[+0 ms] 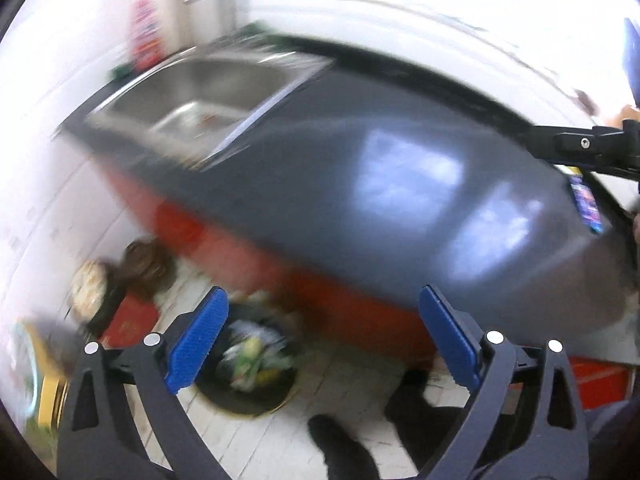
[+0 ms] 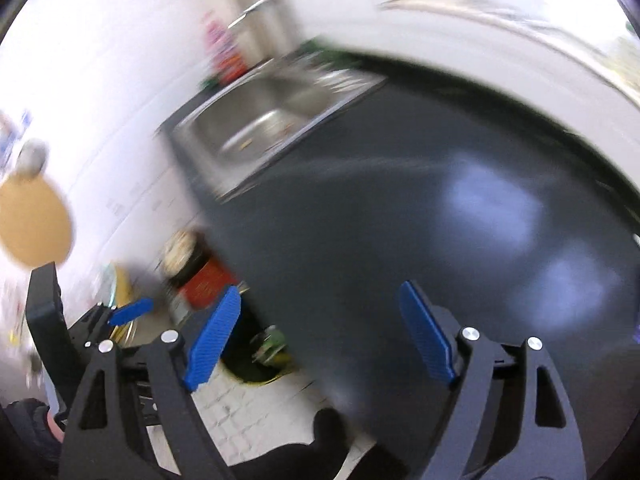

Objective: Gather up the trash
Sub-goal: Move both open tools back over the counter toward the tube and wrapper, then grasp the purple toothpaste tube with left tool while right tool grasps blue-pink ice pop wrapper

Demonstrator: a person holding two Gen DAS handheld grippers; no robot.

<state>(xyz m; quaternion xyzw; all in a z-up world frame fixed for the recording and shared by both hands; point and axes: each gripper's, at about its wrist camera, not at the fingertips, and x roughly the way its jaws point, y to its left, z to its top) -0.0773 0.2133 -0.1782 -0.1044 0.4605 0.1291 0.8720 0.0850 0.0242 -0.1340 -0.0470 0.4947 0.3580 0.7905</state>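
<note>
In the left wrist view, badly smeared by motion, the left gripper (image 1: 320, 336) stood with its blue fingers (image 1: 198, 338) spread wide and nothing between them. Below them, on the pale tiled floor (image 1: 352, 392) just off the worktop's near edge, sat a round dark trash bin (image 1: 248, 364) holding a heap of yellow, green and white trash (image 1: 254, 356). The grey worktop (image 1: 360, 184) ran across the frame above a red cabinet front (image 1: 256, 256), with a steel sink (image 1: 208, 92) sunk into its far left end. A blue, printed packet (image 1: 586, 204) lay at the worktop's right edge. Part of the right gripper (image 1: 592, 148) reached in at the right edge of the frame. The person's dark shoes (image 1: 344, 448) stood on the floor beside the bin.

In the right wrist view, equally blurred, the right gripper (image 2: 320, 336) also had its fingers (image 2: 214, 338) far apart, holding nothing. The worktop (image 2: 400, 208) filled most of the frame and the sink (image 2: 268, 120) lay toward its far left corner. Only a sliver of the trash bin (image 2: 266, 360) showed past the worktop's near left edge, with some trash (image 2: 270, 346) visible inside. The left gripper (image 2: 132, 312) appeared at the lower left, one blue finger showing. A round tan board (image 2: 32, 224) hung at the left of the frame.
</note>
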